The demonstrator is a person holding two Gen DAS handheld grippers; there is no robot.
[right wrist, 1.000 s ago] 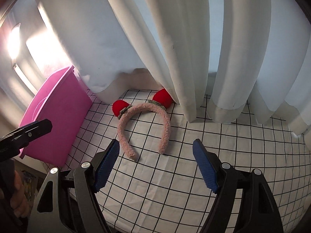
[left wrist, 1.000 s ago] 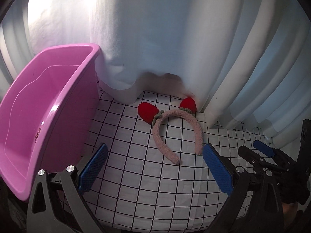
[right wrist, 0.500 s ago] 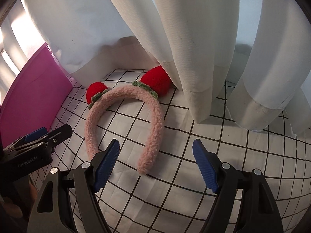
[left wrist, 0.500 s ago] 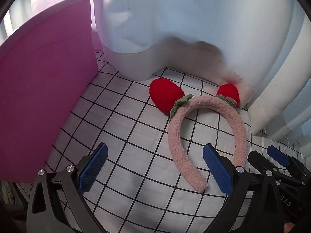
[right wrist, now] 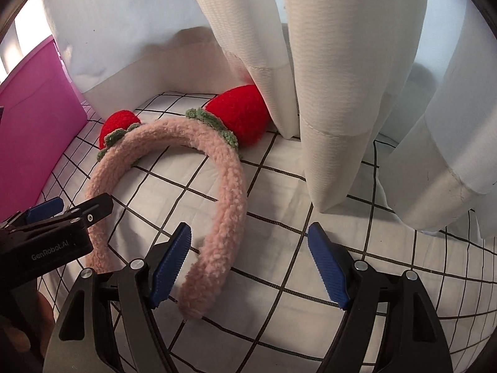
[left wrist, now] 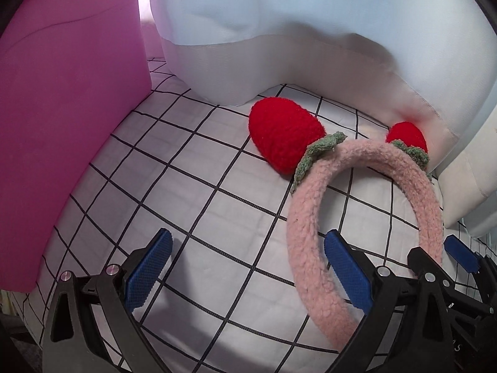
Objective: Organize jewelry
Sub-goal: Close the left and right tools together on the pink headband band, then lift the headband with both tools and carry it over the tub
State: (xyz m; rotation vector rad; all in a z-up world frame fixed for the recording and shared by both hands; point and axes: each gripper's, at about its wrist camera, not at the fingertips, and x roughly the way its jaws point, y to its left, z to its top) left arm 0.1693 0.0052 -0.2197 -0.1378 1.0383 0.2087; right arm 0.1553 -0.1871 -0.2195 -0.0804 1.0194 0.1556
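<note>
A fuzzy pink headband (left wrist: 307, 236) with two red knitted strawberries lies flat on the checked cloth; it also shows in the right wrist view (right wrist: 230, 186). My left gripper (left wrist: 248, 273) is open, low over the cloth, its right finger inside the band's arc beside the band's left leg. My right gripper (right wrist: 248, 267) is open, and the tip of the band's right leg lies between its fingers, close to the left one. The left gripper also shows in the right wrist view (right wrist: 62, 214), at the other leg.
A pink plastic bin (left wrist: 62, 118) stands to the left, also seen in the right wrist view (right wrist: 34, 118). White curtains (right wrist: 326, 77) hang behind and touch the strawberries. The white cloth with a black grid (left wrist: 202, 217) covers the table.
Both grippers have moved forward and down toward the headband, which now fills much more of each view. Both stay open. The headband has not moved.
</note>
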